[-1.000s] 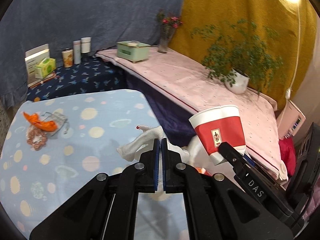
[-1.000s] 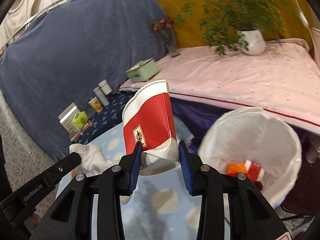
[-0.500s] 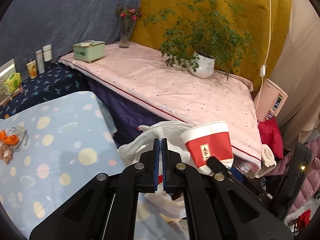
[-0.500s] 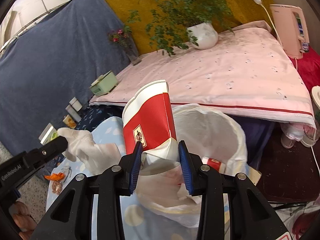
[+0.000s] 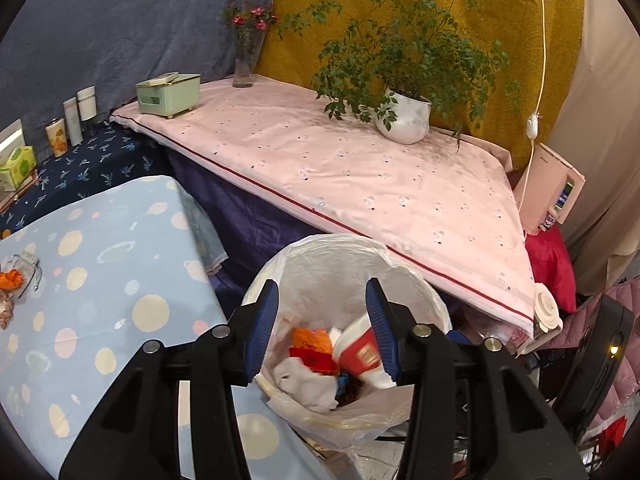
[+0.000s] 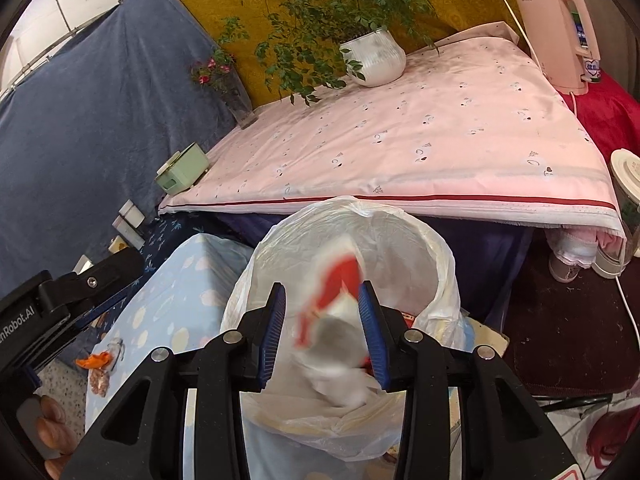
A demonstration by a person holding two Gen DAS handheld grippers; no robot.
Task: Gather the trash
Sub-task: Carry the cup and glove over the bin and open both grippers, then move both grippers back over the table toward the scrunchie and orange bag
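Observation:
A white-lined trash bin stands beside the blue spotted table; it also shows in the right wrist view. My left gripper is open above it, and the white tissue lies inside with orange and red wrappers. My right gripper is open over the bin, and the red-and-white paper cup is blurred, falling between its fingers; it also shows in the left wrist view. More trash, an orange scrap, lies at the table's left edge.
A pink-covered bench runs behind the bin with a potted plant, a green box and a flower vase. A pink kettle stands at the right. Tins and boxes stand on the dark blue cloth.
Both grippers moved over the bin and opened. The left let go of the white tissue, now in the bin. The right let go of the paper cup, which is dropping.

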